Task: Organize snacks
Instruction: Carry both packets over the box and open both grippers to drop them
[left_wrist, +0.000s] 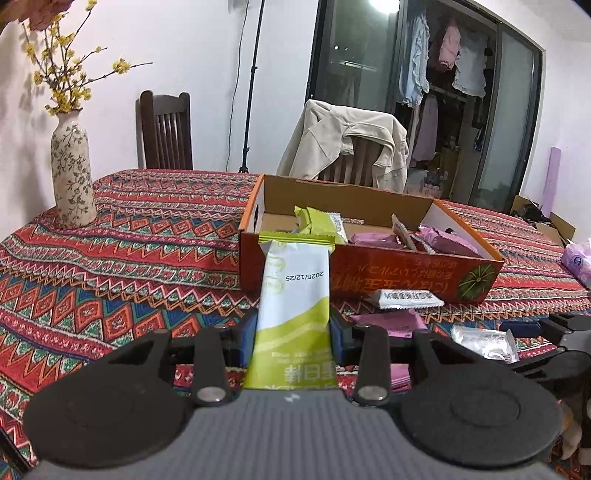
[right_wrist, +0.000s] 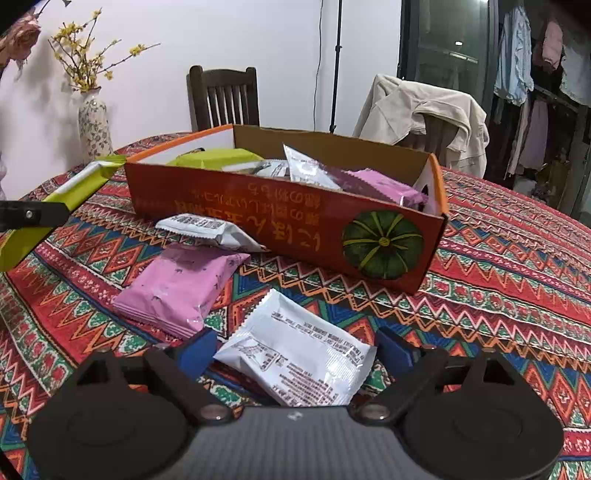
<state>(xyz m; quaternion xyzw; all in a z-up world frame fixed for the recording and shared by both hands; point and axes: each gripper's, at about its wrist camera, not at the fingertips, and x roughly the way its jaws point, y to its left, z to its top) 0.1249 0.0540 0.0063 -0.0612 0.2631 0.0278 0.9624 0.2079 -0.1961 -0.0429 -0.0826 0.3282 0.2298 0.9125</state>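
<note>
My left gripper is shut on a green-and-white snack packet, which stands up in front of the orange cardboard box. The same packet shows at the left of the right wrist view. The box holds green, white and pink packets. My right gripper is open. A white packet lies flat on the tablecloth between its blue fingers, with a gap on each side. A pink packet and another white packet lie before the box.
A patterned red tablecloth covers the table. A flowered vase stands at the far left. Behind the table are a dark wooden chair and a chair draped with a beige jacket. A purple tissue pack lies at the right edge.
</note>
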